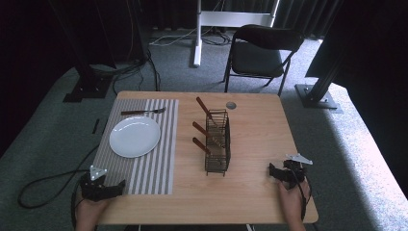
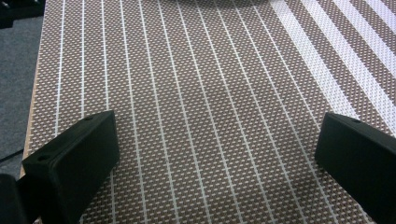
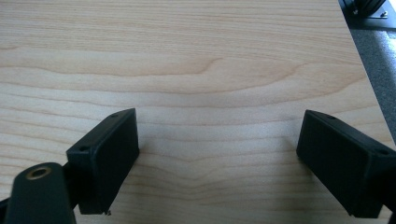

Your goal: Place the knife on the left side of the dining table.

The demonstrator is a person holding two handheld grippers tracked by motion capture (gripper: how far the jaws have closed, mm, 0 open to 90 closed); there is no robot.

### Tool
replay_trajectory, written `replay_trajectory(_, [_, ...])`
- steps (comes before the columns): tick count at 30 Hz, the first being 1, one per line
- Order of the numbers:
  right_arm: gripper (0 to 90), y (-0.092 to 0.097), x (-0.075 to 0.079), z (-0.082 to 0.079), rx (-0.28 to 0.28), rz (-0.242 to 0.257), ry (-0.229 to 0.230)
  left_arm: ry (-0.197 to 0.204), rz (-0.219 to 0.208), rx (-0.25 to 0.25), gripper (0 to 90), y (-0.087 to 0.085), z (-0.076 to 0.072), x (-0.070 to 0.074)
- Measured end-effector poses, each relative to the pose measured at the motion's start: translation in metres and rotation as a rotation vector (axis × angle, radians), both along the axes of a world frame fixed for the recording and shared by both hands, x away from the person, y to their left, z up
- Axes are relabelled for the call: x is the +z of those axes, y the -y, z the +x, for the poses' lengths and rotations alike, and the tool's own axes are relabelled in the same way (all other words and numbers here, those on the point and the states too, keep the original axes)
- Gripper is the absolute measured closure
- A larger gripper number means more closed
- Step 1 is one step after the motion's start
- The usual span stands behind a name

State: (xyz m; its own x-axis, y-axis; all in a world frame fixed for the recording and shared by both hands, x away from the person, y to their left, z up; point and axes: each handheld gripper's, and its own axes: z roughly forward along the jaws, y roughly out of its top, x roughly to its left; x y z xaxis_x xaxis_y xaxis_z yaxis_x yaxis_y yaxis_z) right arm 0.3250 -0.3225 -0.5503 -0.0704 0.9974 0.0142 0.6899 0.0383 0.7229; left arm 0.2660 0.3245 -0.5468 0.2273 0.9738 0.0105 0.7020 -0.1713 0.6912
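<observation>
My left gripper (image 1: 103, 188) rests at the near left corner of the table, over the front edge of a striped placemat (image 1: 139, 163). Its black jaws stand wide apart with only the woven placemat (image 2: 210, 93) between them, so my left gripper (image 2: 217, 140) is open. My right gripper (image 1: 284, 172) sits at the near right of the wooden table (image 1: 255, 139). In the right gripper view my right gripper (image 3: 217, 140) is open over bare wood (image 3: 210, 70). A white plate (image 1: 135, 136) lies on the placemat, with a fork (image 1: 143, 111) beyond it.
A black wire basket (image 1: 217, 142) stands mid-table with three brown-handled utensils (image 1: 202, 107) leaning out of it to the left. A small grey round disc (image 1: 232, 104) lies near the far edge. A black folding chair (image 1: 262, 50) stands beyond the table.
</observation>
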Motion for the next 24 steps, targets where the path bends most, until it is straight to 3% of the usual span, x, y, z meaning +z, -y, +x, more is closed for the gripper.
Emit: replay_trajectory(24, [12.2,-0.0001,0.0,0.0,-0.001,0.0,0.0,-0.028,-0.001,0.002,1.7,0.003,-0.0016,0.0035])
